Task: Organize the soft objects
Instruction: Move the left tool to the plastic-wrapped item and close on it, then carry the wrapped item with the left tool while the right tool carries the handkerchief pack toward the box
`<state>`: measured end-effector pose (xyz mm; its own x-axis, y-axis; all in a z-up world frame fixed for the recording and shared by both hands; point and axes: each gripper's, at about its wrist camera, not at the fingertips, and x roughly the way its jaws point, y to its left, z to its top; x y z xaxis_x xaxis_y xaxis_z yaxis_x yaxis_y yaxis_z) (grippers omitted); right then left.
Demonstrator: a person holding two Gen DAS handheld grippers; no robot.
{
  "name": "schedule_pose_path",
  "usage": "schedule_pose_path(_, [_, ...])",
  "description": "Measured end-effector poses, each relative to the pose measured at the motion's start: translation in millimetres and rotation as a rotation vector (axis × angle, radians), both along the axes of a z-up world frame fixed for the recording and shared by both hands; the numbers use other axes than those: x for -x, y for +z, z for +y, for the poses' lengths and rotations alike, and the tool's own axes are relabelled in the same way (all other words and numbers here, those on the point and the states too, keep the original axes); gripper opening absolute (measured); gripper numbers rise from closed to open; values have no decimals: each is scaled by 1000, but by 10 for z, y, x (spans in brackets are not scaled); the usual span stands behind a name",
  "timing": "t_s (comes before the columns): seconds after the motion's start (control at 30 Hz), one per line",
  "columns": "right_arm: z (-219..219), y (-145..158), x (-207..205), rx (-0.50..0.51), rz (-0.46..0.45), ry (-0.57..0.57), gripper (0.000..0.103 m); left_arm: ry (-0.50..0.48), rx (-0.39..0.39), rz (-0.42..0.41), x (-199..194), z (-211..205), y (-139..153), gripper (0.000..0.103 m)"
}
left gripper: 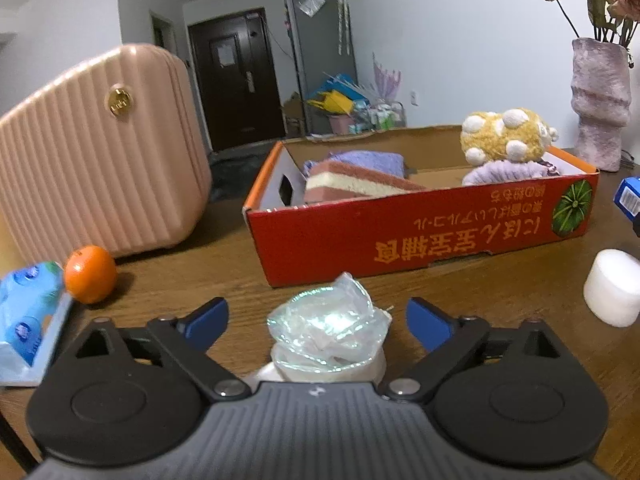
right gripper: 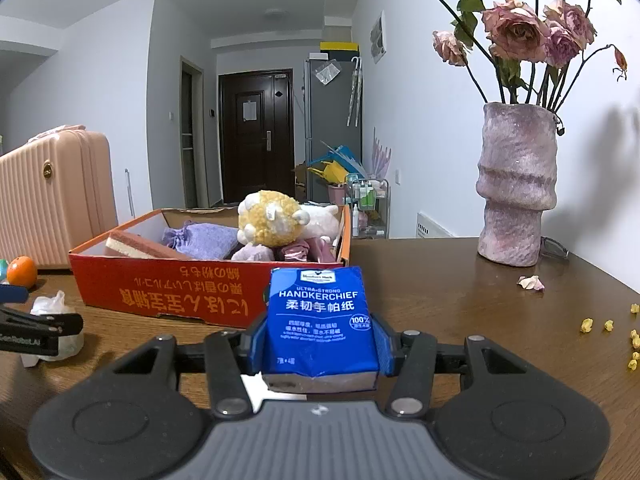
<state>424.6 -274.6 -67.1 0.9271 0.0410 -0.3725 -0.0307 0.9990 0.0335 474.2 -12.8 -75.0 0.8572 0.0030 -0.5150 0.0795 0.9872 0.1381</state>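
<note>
Straddling the plastic-wrapped roll (left gripper: 326,334) on the counter (left gripper: 192,280), the left claw (left gripper: 318,320) stands open, red box (left gripper: 420,236) directly ahead, while the right claw (right gripper: 320,344) grips the handkerchief pack (right gripper: 320,320).

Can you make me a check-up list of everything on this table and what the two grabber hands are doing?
Surface: brown wooden table, scattered yellow bits and a petal.
Job's things: red cardboard box holding a yellow plush toy, lilac pouch, striped pink sponge cloth; blue handkerchief tissue pack; crinkly clear plastic bag.
Clutter: orange fruit, white cylinder, blue wipes packet.
Grippers: left gripper open around the bag, not pressing; right gripper clamps the tissue pack.
Cables: nothing seen.
Surroundings: pink ribbed suitcase, pink vase of dried roses, dark door.
</note>
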Motion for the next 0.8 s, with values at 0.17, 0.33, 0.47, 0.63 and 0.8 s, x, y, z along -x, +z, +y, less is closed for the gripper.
schedule_pose_path(0.17, [-6, -6, -6, -5, 7, 0, 50, -31, 54, 45, -40, 44, -19, 53])
schedule_pose_path(0.33, [-9, -1, -7, -8, 7, 3, 50, -43, 58, 42, -21, 44, -19, 43])
schedule_pose_path(0.47, [-20, -9, -10, -14, 8, 2, 50, -35, 78, 35, -9, 81, 4, 41])
schedule_pose_path(0.63, [-6, -9, 3, -7, -1, 1, 50, -9, 109, -13, 34, 137, 78, 41])
schedule_pose_path(0.8, [34, 31, 69, -4, -51, -5, 50, 55, 150, -79, 99, 232, 207, 41])
